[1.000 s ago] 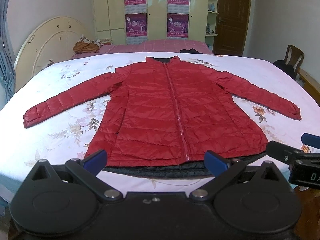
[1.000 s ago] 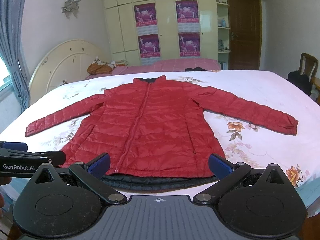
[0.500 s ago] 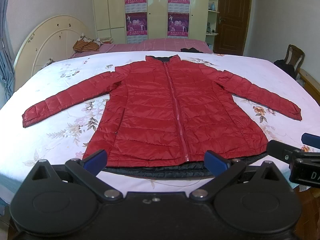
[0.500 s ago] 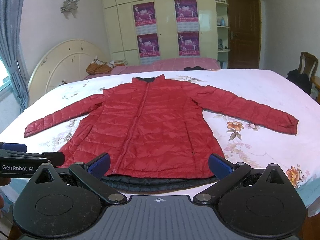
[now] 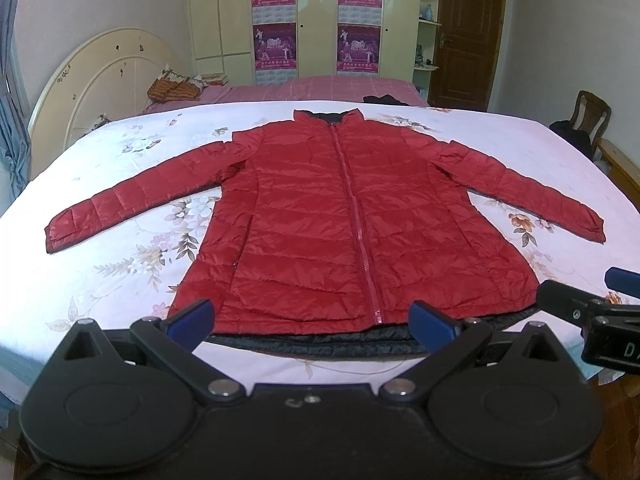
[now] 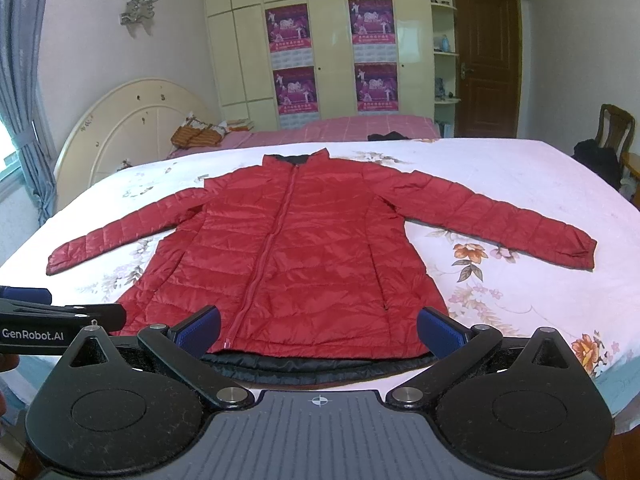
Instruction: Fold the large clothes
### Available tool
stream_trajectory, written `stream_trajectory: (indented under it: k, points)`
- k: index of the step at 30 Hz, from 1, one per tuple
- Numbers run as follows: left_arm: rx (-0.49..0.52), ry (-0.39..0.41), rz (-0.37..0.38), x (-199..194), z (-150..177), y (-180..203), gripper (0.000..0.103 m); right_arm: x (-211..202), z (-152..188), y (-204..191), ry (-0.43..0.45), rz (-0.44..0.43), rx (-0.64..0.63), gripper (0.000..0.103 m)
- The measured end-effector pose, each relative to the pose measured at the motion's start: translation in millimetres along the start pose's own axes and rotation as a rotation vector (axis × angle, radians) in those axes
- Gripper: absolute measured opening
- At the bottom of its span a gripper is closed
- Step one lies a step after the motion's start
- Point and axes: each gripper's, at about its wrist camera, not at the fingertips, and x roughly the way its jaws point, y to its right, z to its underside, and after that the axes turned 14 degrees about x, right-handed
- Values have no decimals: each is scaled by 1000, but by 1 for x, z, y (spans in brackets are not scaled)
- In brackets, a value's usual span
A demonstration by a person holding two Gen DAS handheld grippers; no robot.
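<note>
A red quilted jacket (image 5: 340, 216) lies flat and zipped on the floral bed sheet (image 5: 120, 264), collar away from me, both sleeves spread out, dark lining showing at the hem. It also shows in the right wrist view (image 6: 296, 248). My left gripper (image 5: 312, 322) is open and empty, hovering just before the hem. My right gripper (image 6: 320, 330) is open and empty at the hem too. The right gripper shows at the right edge of the left wrist view (image 5: 592, 312); the left gripper shows at the left edge of the right wrist view (image 6: 60, 320).
A cream headboard (image 6: 128, 128) stands at the far left. A pink bed (image 6: 360, 130) with a bag (image 6: 196, 136) and dark cloth lies behind. A wardrobe with posters (image 6: 332, 56), a brown door (image 6: 486, 68) and a wooden chair (image 6: 608, 136) are at the back and right.
Both grippers have drifted slightly; the jacket sits a touch lower and left in the views. The jacket itself has not moved and both grippers stay open.
</note>
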Motion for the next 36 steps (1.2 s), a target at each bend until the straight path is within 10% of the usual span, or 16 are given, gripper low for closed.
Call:
stream_trajectory:
  k: [36]
  points:
    - [-11, -55, -14, 61, -23, -38, 103, 58, -23, 0, -7, 85, 47, 103]
